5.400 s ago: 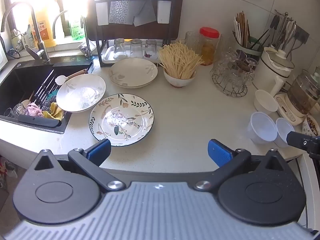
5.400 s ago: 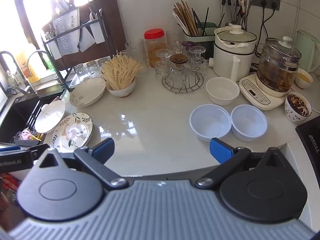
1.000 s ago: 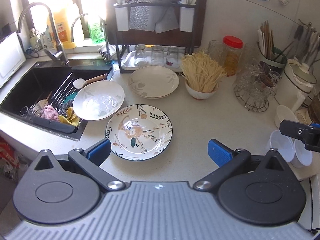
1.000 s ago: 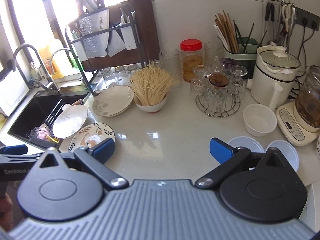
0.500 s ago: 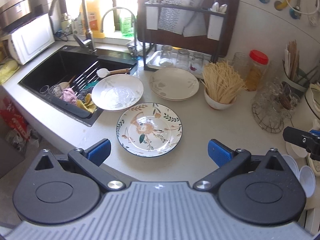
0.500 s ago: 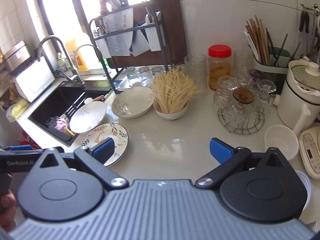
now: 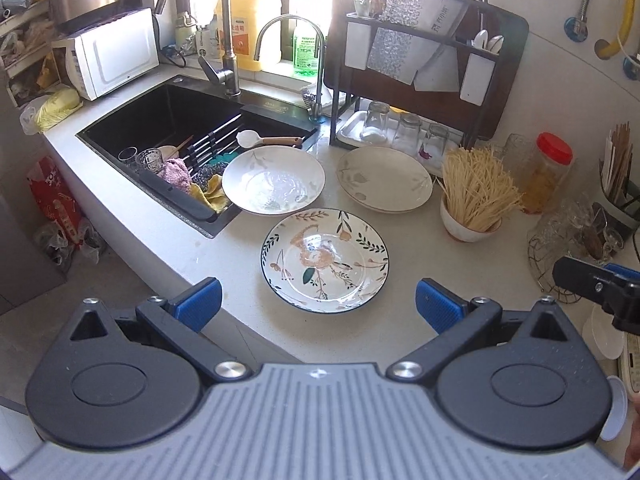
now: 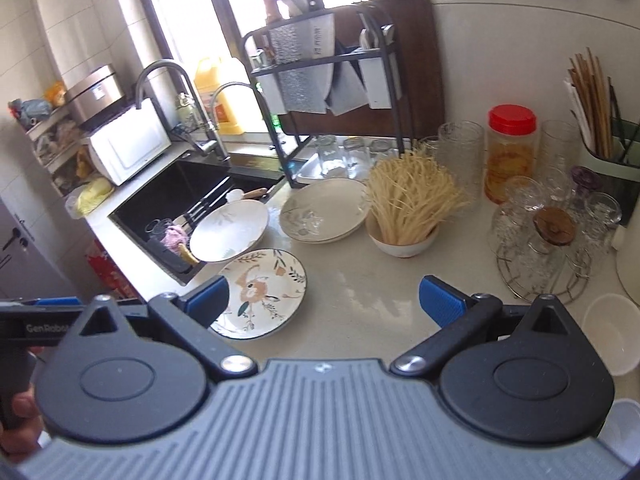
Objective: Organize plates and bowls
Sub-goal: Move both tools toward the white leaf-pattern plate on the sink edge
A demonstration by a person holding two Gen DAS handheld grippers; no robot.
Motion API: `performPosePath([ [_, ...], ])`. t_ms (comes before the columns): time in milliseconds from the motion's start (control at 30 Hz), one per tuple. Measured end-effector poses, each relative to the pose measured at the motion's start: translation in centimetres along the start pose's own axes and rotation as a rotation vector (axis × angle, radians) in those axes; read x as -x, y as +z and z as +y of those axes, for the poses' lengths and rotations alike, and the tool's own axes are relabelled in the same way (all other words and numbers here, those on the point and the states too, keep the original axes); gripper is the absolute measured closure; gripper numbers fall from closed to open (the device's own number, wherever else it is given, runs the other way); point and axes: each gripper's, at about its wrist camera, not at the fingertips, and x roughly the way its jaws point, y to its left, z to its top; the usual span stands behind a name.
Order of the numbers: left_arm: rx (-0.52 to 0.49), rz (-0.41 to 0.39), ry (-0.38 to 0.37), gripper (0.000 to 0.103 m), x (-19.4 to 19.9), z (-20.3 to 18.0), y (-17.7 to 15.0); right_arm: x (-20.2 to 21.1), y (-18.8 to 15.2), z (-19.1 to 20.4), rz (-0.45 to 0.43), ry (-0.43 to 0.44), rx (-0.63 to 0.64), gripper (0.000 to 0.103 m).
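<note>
both tongs are held high above the pale speckled stone desk [image 7: 400, 320], jaws spread wide, nothing gripped; left tongs [image 7: 316, 300] are aimed over the round floral-patterned ceramic plate with a dark rim [image 7: 325, 260], which lies flat near the desk's front edge, judged the nearest and easiest first pick; right tongs [image 8: 324, 300] are held further right, over bare desk, the same floral plate partly behind the left finger [image 8: 208, 300].

the wide white shallow ceramic bowl with faint leaf print [image 7: 273, 181] is seen perched on the corner of the black sink [image 7: 168, 116], part of its rim over the sink rack, probably left there to drain; a nudge could tip it, so it is judged the riskier item; the cream leaf-print plates [image 7: 384, 179] appear stacked two deep just in front of the black wire dish rack [image 7: 424, 60], likely the start of a pile; the small white bowl stuffed with dry noodles [image 7: 472, 208] stands just beside them and is judged not part of the sorting.

hard to make out: the plain white bowl at the right [image 8: 610, 332] is cut by the frame edge in the right view and half hidden behind the right tongs' body in the left view; a translucent plastic bowl [image 8: 624, 428] shows only a sliver of rim; how many are nested there cannot be told; window glare washes out the rack top; stack count of the cream plates is uncertain.
</note>
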Motion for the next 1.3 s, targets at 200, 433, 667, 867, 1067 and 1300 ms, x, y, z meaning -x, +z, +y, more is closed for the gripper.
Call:
performPosePath([
  [200, 0.012, -0.02, 0.022, 0.0, -0.5, 0.5, 1.0, -1.3, 1.0, 1.1, -0.01, 0.035, 0.047, 0.0],
  [433, 0.016, -0.01, 0.023, 0.0, -2.8, 2.2, 3.0, -3.8, 2.4, 2.2, -0.004, 0.049, 0.062, 0.0],
  [667, -0.022, -0.003, -0.001, 0.0, -6.8, 5.4, 5.8, -7.8, 3.7, 4.2, 0.014, 0.043, 0.036, 0.0],
  [867, -0.064, -0.01, -0.032, 0.0, -10.8, 8.3, 9.0, -11.8, 5.2, 6.5, 0.025, 0.009, -0.024, 0.0],
  [1067, -0.08, 0.008, -0.066, 0.0, -15.2, 11.5, 11.6, -15.9, 6.3, 8.9, 0.021, -0.028, -0.019, 0.0],
  [1300, -0.114, 0.044, -0.136, 0.0, -19.9, 13.9, 14.6, -20.3, 7.5, 10.4, 0.032, -0.053, -0.057, 0.0],
])
